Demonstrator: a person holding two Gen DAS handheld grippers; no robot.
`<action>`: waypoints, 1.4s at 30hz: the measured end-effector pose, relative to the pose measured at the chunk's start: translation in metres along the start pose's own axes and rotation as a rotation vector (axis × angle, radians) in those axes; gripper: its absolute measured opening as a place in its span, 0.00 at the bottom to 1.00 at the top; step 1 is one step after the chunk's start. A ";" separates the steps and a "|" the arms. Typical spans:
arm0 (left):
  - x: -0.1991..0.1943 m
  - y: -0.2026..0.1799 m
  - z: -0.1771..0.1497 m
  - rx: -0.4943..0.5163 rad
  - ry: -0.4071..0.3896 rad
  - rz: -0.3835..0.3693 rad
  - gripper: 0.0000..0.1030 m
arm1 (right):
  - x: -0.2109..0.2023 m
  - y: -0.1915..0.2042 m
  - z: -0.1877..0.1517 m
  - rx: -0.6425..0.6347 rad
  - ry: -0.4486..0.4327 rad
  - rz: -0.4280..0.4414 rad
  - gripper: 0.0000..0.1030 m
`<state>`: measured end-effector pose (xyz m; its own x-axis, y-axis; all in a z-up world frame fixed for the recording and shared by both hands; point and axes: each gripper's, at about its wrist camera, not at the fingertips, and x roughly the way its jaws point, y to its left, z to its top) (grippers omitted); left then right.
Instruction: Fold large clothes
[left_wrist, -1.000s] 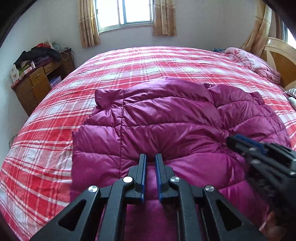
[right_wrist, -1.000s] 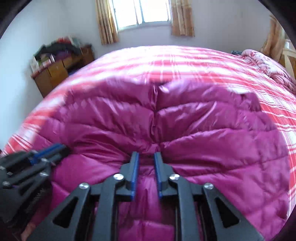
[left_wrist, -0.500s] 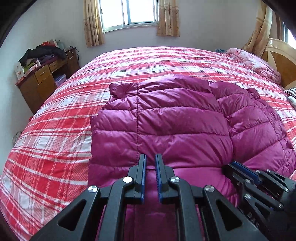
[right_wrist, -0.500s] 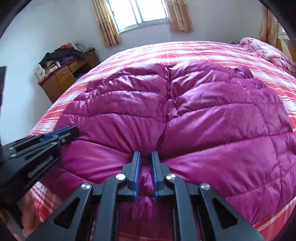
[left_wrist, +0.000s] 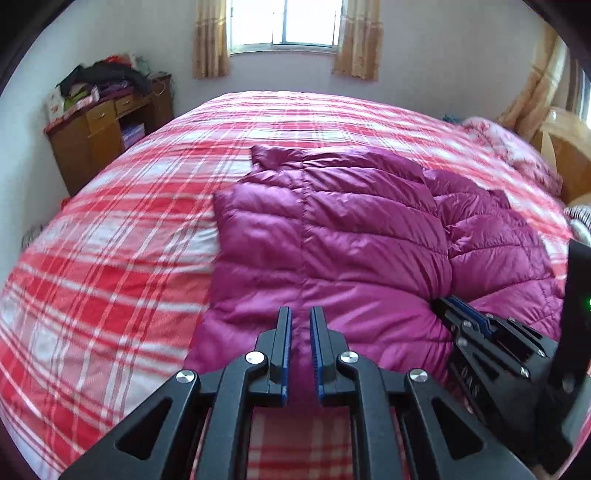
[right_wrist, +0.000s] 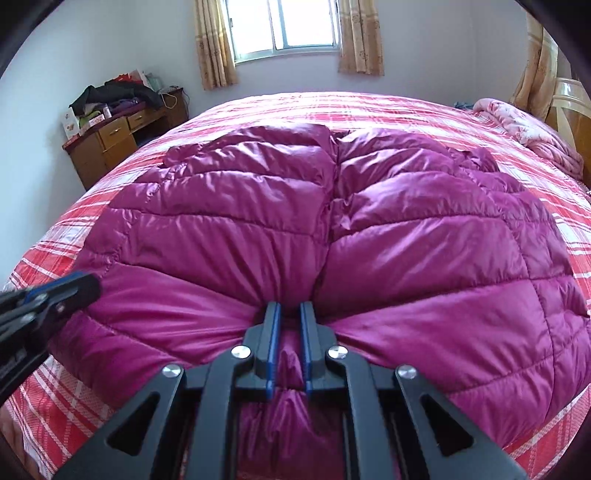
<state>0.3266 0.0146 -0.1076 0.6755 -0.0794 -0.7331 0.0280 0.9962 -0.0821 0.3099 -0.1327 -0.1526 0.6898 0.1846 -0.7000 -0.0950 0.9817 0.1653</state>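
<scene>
A magenta quilted down jacket (left_wrist: 332, 240) lies spread on the red plaid bed (left_wrist: 110, 258), its smooth hem band nearest me. My left gripper (left_wrist: 300, 317) sits at the hem's left part, jaws shut with magenta fabric between the pads. Plaid cover shows just beneath the gripper. In the right wrist view the jacket (right_wrist: 406, 240) fills the middle. My right gripper (right_wrist: 289, 310) is shut on a bunched pinch of the hem, and creases fan out from it. Each gripper shows in the other's view: the right gripper (left_wrist: 452, 310) and the blurred left gripper (right_wrist: 74, 288).
A wooden dresser (left_wrist: 99, 140) piled with clothes stands against the wall at the back left. A pink floral blanket (left_wrist: 517, 151) lies at the bed's far right by a wooden headboard (left_wrist: 565, 147). A curtained window (right_wrist: 288, 26) is straight ahead.
The left gripper has moved left along the hem, away from the right gripper, and the jacket's near edge now lies lower and flatter. The right jaws have narrowed onto the bunched fabric.
</scene>
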 end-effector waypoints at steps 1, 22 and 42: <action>-0.005 0.009 -0.006 -0.033 -0.005 -0.020 0.10 | 0.002 0.002 0.001 0.002 -0.001 0.002 0.11; 0.010 0.029 -0.036 -0.284 -0.068 -0.166 0.10 | -0.003 -0.010 -0.004 0.032 -0.024 0.052 0.11; -0.024 0.043 -0.033 -0.302 -0.255 -0.204 0.10 | -0.005 -0.010 -0.005 0.023 -0.023 0.050 0.11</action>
<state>0.2869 0.0586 -0.1161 0.8394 -0.2245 -0.4950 -0.0113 0.9033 -0.4289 0.3040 -0.1435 -0.1537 0.7011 0.2317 -0.6743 -0.1131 0.9699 0.2156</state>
